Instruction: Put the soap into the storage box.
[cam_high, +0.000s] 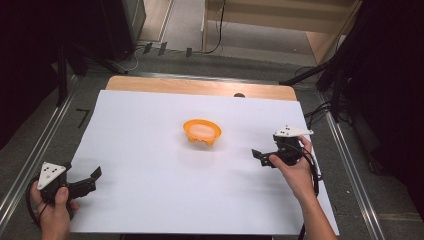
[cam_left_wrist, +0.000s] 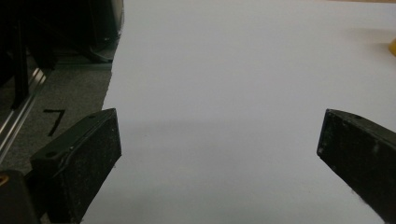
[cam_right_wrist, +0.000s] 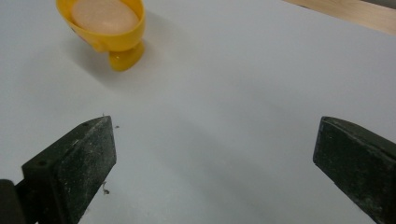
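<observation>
Orange bowl (cam_high: 202, 131) is seen near the middle of the white sheet (cam_high: 150, 190) that covers the table (cam_high: 200, 86), standing upright on small stubby feet, with a pale, rounded lump (cam_right_wrist: 104, 17) resting inside it. What the lump is made of cannot be told. The bowl is judged to be light, stiff plastic with a smooth, somewhat slippery wall, so it could slide or tip if pushed from one side. A hold is best taken on the thin rim, one jaw inside and one outside, clear of the contents; the wall seems too wide and rounded for a grip across the whole bowl.

Nearest to it, the right gripper (cam_high: 263, 157) is held just above the sheet, to the right of the bowl and apart from it, its jaws spread wide with nothing between them. Farther off, at the near left corner of the sheet, the left gripper (cam_high: 89, 181) is held low, its jaws likewise wide and empty.
</observation>
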